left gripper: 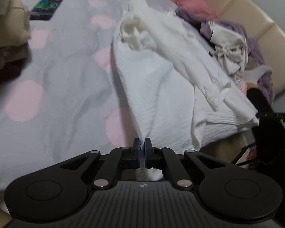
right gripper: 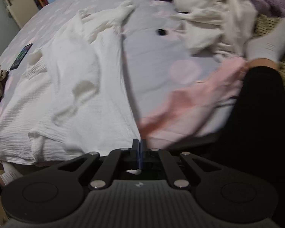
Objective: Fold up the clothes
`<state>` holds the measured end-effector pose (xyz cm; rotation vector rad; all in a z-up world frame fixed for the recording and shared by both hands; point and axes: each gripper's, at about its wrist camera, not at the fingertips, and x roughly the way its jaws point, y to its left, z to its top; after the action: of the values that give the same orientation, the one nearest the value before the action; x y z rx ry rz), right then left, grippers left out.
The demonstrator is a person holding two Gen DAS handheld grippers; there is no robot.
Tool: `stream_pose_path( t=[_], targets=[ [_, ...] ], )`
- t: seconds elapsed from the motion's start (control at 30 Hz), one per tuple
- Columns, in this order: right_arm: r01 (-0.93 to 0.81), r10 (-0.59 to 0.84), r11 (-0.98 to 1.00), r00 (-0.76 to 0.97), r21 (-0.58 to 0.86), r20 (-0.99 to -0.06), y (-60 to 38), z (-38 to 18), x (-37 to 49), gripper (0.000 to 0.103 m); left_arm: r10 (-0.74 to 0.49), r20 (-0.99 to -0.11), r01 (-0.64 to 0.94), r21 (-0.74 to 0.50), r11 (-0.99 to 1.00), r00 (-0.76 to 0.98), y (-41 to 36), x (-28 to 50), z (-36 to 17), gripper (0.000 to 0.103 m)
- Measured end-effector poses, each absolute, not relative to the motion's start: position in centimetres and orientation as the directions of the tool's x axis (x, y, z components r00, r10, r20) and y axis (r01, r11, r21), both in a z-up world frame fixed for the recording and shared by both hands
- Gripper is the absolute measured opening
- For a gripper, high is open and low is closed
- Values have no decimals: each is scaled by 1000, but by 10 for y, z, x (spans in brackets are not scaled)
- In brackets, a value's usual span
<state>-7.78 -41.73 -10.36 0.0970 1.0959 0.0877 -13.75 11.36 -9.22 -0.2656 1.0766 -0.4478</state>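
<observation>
Holding a white shirt [left gripper: 157, 72] by its near edge, one corner in each tool. Left gripper [left gripper: 142, 142] squeezed nearly shut, with a pinch of white cloth caught between the blue pads and pulled up into a little tent. Right gripper [right gripper: 139, 143] squeezed shut too, with the shirt's other near corner at its tips and a bit of white poking out behind them. Spread out wrinkly on the spotted bed sheet [left gripper: 47, 76], with one sleeve [left gripper: 205, 76] lying across the body and a frilly bit near the top. Looks like the middle of a fold, or maybe a smoothing pull, hard to say which from here. Next, needs both corners to move together, level and at the same speed, so the cloth stays flat and does not bunch. Both tools low at the near side of the bed, pointing across it, a dark sleeve [right gripper: 260, 114] beside the right one. More clothes heaped at the far side: a cream top [right gripper: 212, 19], purple things [left gripper: 237, 30], something pink [right gripper: 195, 98]. A phone [left gripper: 46, 8] well away on the sheet.
</observation>
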Motion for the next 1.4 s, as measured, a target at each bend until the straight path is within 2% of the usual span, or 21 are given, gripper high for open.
stream_pose_path(
  t=[0.13,0.23,0.3,0.33,0.4,0.43,0.47,0.53,0.8,1.03,1.13,1.2,1.23,1.27,1.3,1.4],
  targets=[
    [-7,125,991,397,133,-909,-435,-111,-81,1,-449,-817,182,-411,893,362,124,-138,-105,2],
    [-83,132,990,337,110,-932,-416,-123,-72,1,-445,-843,203,-399,894,303,118,-133,-127,3],
    [-125,149,985,297,116,-943,-405,-130,-64,6,-434,-857,234,-378,896,277,110,-131,-139,4],
    [-140,165,982,285,130,-944,-403,-132,-62,9,-425,-864,243,-365,899,272,108,-133,-141,10],
    [-144,183,979,299,145,-936,-402,-130,-60,33,-411,-871,256,-347,902,269,104,-137,-140,24],
    [-142,189,978,311,151,-932,-402,-128,-59,49,-412,-869,259,-345,902,276,104,-139,-138,35],
    [-140,195,978,322,157,-927,-403,-126,-59,50,-414,-863,261,-345,902,289,104,-142,-135,44],
    [-124,210,976,319,178,-924,-404,-127,-56,50,-414,-857,266,-340,902,307,103,-143,-133,47],
    [-98,253,967,233,236,-939,-402,-150,-35,51,-408,-883,291,-338,895,230,97,-142,-157,47],
    [-122,221,973,249,196,-943,-399,-157,-20,52,-404,-890,319,-329,889,209,96,-142,-172,47],
    [-134,243,967,210,218,-947,-396,-167,-13,52,-424,-883,318,-350,881,202,98,-139,-175,47],
    [-149,260,961,182,234,-948,-393,-172,-11,47,-437,-878,318,-365,875,196,99,-138,-177,46],
    [-159,263,959,172,237,-949,-391,-174,-11,32,-444,-875,317,-372,872,194,99,-137,-178,42],
    [-166,266,957,165,239,-950,-389,-175,-11,6,-457,-870,316,-387,866,187,100,-136,-178,19],
    [-171,268,955,158,241,-950,-388,-175,-12,4,-483,-859,313,-417,853,173,101,-136,-177,2],
    [-172,318,941,157,291,-935,-391,-166,-18,3,-531,-833,310,-469,827,157,105,-137,-164,3]
  ],
)
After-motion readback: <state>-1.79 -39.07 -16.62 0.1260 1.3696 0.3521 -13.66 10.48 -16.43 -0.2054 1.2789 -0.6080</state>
